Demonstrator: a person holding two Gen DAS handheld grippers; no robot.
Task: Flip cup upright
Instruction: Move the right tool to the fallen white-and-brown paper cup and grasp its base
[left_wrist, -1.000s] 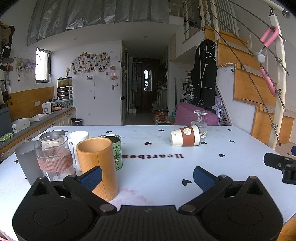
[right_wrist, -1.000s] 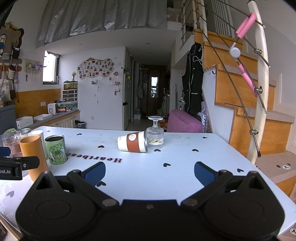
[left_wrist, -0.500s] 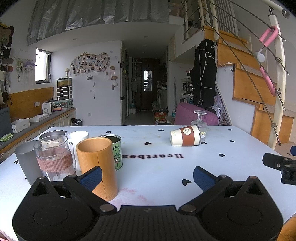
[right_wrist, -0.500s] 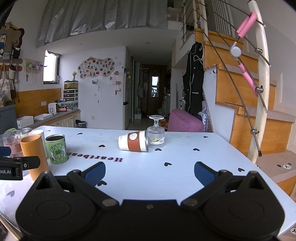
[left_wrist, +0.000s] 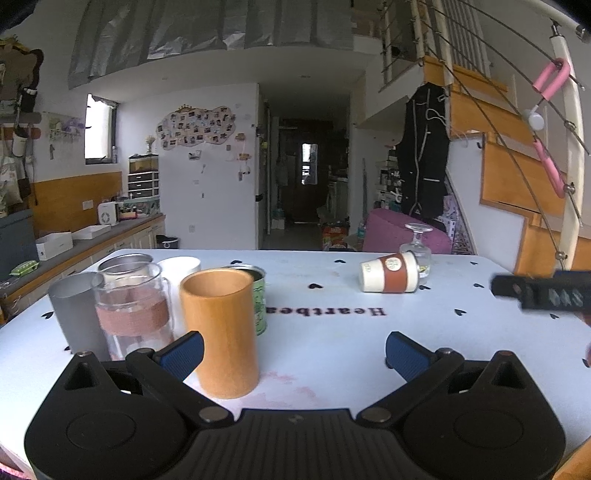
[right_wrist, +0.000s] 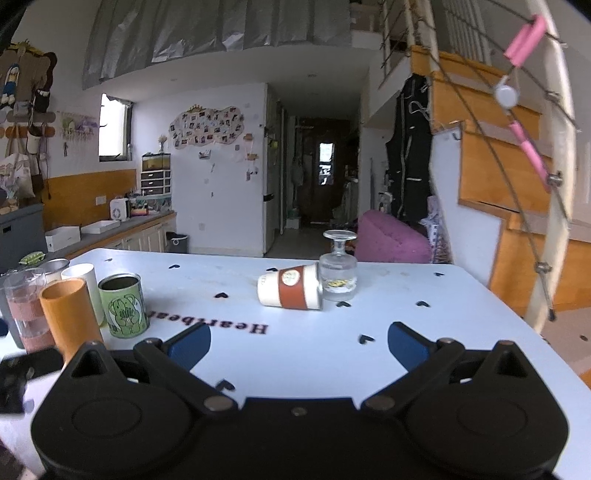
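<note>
Both claws are spread and hold nothing: the right claw (right_wrist: 299, 341) has moved in over the worktop (right_wrist: 424, 332) toward the paper cup (right_wrist: 290, 291), which lies on its side against an upturned glass (right_wrist: 338, 271), bare surface between. Left claw (left_wrist: 293, 352) stays beside the wooden cup (left_wrist: 221, 328).

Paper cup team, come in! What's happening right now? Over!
Both tongs open, left and right, holding nothing. Paper cup on its side. Upturned glass right beside it.

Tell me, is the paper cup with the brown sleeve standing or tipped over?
Tipped over: the paper cup lies sideways on the table.
</note>
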